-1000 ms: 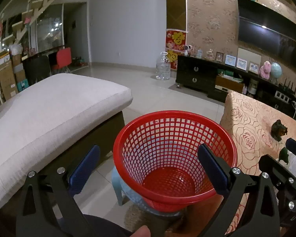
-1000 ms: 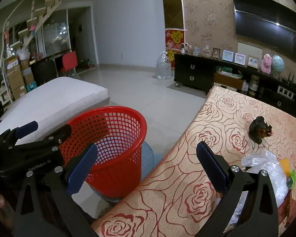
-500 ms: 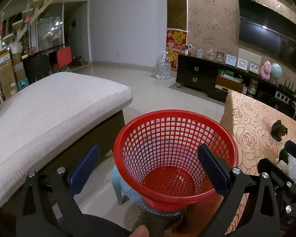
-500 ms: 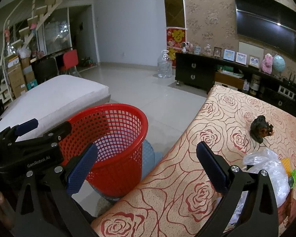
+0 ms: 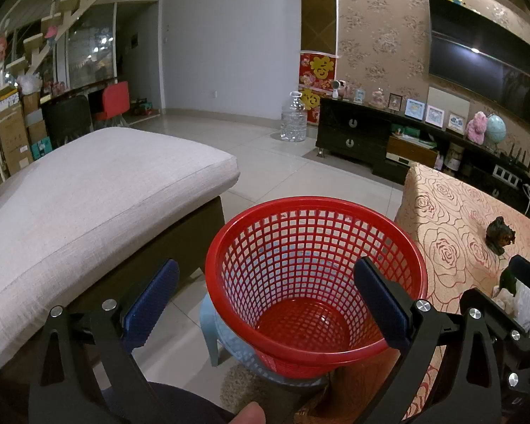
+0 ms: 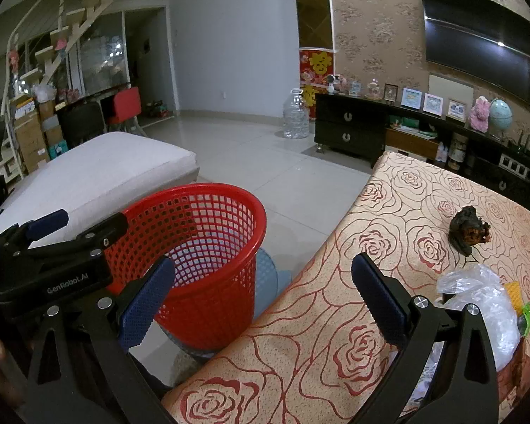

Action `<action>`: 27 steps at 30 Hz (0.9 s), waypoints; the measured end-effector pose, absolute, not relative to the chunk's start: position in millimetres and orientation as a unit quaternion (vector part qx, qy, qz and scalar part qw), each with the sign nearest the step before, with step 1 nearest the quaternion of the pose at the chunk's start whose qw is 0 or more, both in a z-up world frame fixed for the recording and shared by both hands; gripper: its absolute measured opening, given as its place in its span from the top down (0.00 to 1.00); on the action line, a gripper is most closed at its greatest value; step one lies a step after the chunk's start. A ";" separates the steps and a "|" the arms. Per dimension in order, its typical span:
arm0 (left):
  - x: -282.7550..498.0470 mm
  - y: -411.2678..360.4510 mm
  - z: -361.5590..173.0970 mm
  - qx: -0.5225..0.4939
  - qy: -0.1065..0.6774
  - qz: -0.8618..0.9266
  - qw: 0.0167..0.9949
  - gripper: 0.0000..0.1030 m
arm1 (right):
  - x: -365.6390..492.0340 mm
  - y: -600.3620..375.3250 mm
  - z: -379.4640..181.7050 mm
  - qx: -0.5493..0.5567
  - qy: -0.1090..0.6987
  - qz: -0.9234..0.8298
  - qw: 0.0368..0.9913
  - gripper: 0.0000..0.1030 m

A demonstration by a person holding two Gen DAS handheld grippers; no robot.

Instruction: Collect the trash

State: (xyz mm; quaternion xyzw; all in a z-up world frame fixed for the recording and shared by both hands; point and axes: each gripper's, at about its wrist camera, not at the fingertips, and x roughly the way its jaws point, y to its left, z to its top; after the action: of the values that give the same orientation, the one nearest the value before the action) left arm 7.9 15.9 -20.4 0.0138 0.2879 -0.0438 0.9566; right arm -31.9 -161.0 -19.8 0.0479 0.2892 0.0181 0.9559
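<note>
**Hovering over the red basket, both grippers empty**

Looking along the left gripper [image 5: 265, 298], its two blue-padded fingers [image 5: 148, 305] stand spread wide with nothing between them. The red mesh basket [image 5: 314, 275] sits directly ahead and below, its open mouth filling most of the gap; the right-hand finger overlaps the near rim, though contact cannot be told. The basket rests on a pale blue stool [image 5: 222, 332], between a cushioned bench [image 5: 88, 190] and the rose-patterned table [image 5: 452, 233]. A small dark figurine [image 5: 500, 235] stands on that cloth.

From the right wrist view, the right gripper [image 6: 261, 298] is likewise spread and holds nothing. It hangs over the table's near edge [image 6: 300, 335]. The trash, a crumpled clear plastic bag [image 6: 484, 304] with yellow and green scraps beside it, lies on the cloth just right of the right-hand finger, outside the gap. The basket [image 6: 201, 247] stands left of the table, behind the left-hand finger, with the left gripper [image 6: 49, 233] above its rim.
</note>
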 end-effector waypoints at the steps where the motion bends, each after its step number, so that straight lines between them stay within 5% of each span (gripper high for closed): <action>1: 7.9 16.1 -20.7 0.014 0.288 -0.044 0.956 0.07 | -31.9 -160.9 -19.3 0.047 0.288 0.018 0.956 0.06; 27: 3.6 7.5 -21.9 0.034 0.282 -0.036 0.958 0.07 | -38.0 -187.3 -19.5 0.050 0.319 -0.011 0.946 0.06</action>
State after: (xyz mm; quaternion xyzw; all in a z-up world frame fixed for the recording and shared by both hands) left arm 3.6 7.5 -21.9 0.0337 0.2823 -0.0365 0.9580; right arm -38.0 -187.3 -19.5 0.0500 0.3188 -0.0111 0.9464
